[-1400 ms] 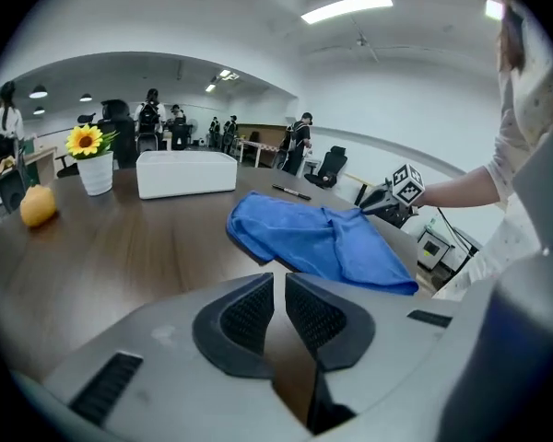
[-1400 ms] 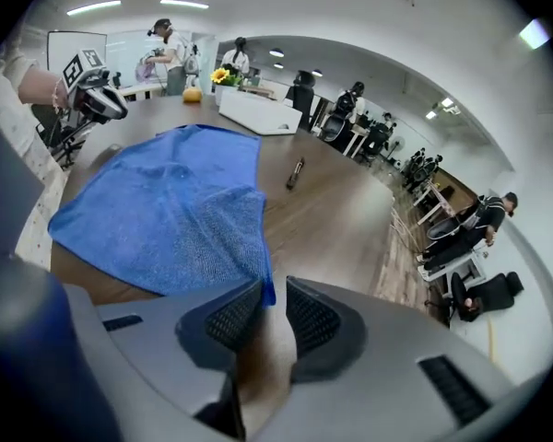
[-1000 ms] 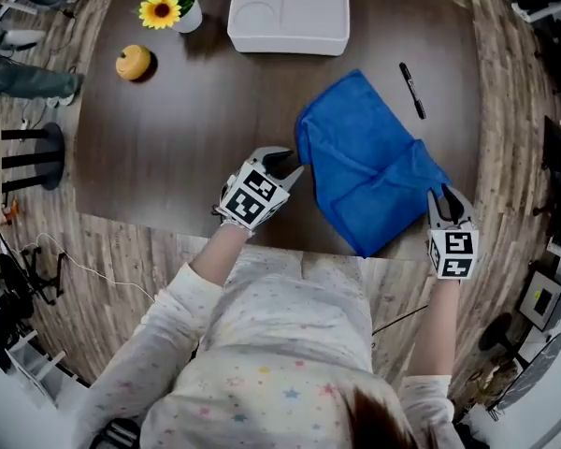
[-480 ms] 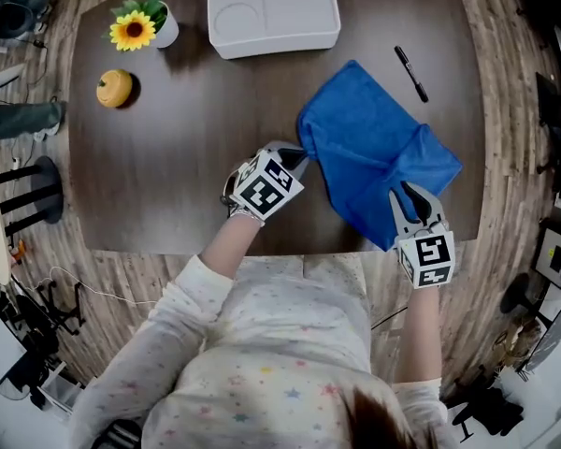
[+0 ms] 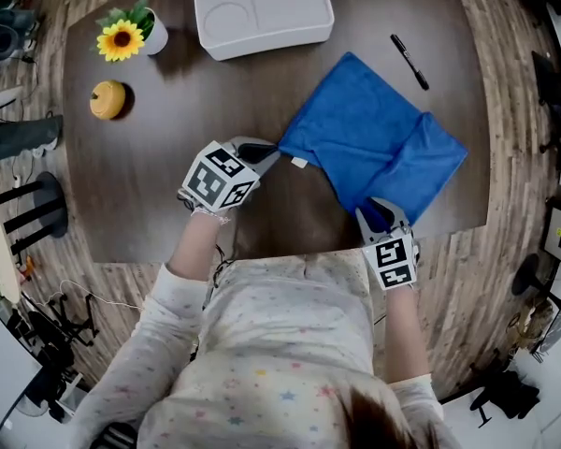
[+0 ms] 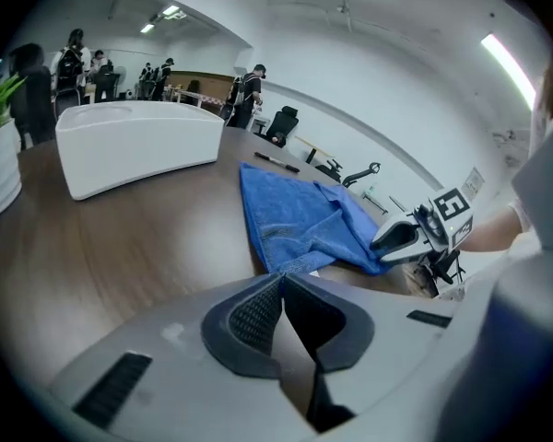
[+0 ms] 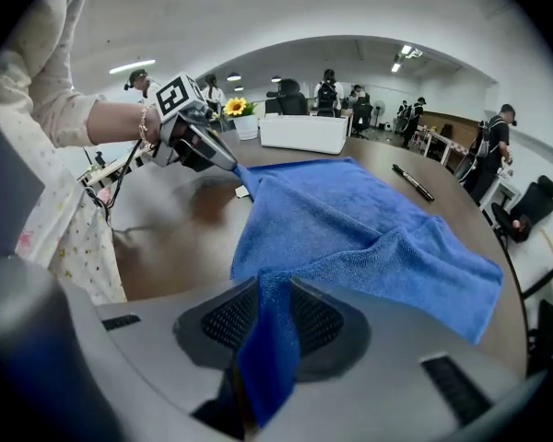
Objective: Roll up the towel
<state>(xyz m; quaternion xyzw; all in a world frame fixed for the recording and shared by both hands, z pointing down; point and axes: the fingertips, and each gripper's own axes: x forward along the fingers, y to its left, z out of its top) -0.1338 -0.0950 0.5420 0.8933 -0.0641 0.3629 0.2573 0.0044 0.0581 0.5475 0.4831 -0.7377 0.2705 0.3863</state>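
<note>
Fingers (image 6: 251, 313) of the left gripper (image 5: 269, 150), clenched tip to tip on the left corner of the blue terry towel (image 5: 369, 138). Fingers (image 7: 324, 320) of the right gripper (image 5: 379, 210), clamped on the same towel at its near corner, a strip of blue cloth hanging down between the pads. Towel spread on the dark brown wooden table (image 5: 159, 185), right of centre, right part doubled over in a raised fold, near corner close to the table's front edge.

Head view only: the whole layout.
- White rectangular compartment tray (image 5: 262, 7) at the far edge.
- Yellow sunflower in a white pot (image 5: 126, 36) and small orange fruit-shaped ornament (image 5: 107, 99) at the far left.
- Black marker pen (image 5: 409, 61) just beyond the towel's far right edge.
- Small white label (image 5: 299, 163) beside the corner held by the left gripper.
- Sleeves of pale star-print fabric behind both grippers.

Left gripper view only: meeting of the black ribbed pads, towel corner at their very tip. Right gripper (image 6: 405, 236) seen side-on past the towel.

Right gripper view only: cloth pinched between the pads, covered from above by the gripper body. Left gripper (image 7: 203, 145) at the towel's far corner, edge drawn straight toward it. People (image 7: 498, 145) standing in the room behind the table.
</note>
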